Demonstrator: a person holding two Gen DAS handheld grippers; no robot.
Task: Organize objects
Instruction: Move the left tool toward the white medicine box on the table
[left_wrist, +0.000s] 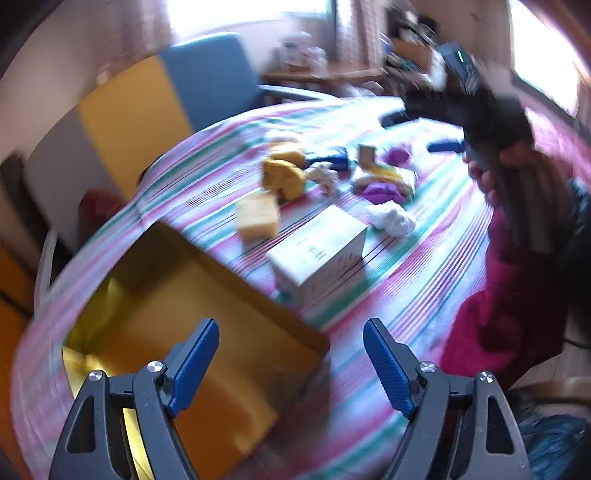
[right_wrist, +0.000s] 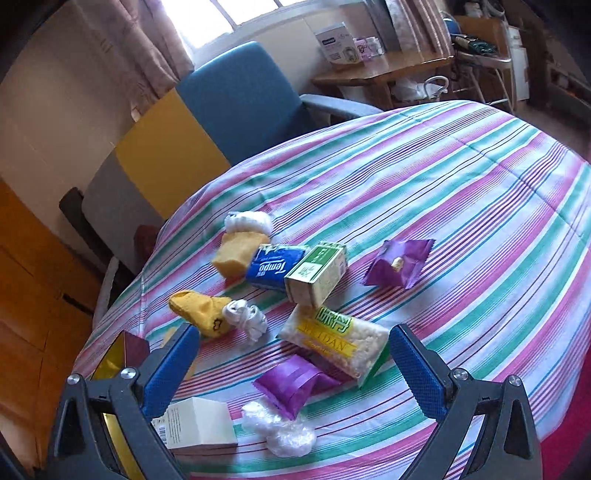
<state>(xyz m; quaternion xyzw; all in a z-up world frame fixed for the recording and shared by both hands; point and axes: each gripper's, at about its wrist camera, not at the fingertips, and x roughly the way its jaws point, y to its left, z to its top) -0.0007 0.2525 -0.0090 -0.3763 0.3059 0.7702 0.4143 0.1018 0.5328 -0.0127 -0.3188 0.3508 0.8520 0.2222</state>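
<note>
My left gripper (left_wrist: 291, 354) is open and empty above the edge of a gold open box (left_wrist: 177, 317) on the striped tablecloth (left_wrist: 424, 266). A white carton (left_wrist: 321, 251) lies just beyond it. My right gripper (right_wrist: 295, 365) is open and empty above a purple packet (right_wrist: 291, 384) and a yellow-labelled snack bag (right_wrist: 336, 339). Further off lie a green carton (right_wrist: 317, 273), a blue Tempo tissue pack (right_wrist: 273, 266), a yellow sponge (right_wrist: 236, 251), a yellow sock (right_wrist: 199, 310), a white sock ball (right_wrist: 247, 317) and another purple packet (right_wrist: 399, 262).
A blue chair (right_wrist: 243, 99) and a yellow panel (right_wrist: 166, 155) stand behind the table. A wooden side table (right_wrist: 380, 70) with boxes is at the back right. A crumpled clear wrapper (right_wrist: 277, 428) and the white carton (right_wrist: 199, 424) lie near my right gripper. The person's red sleeve (left_wrist: 509, 295) is on the right.
</note>
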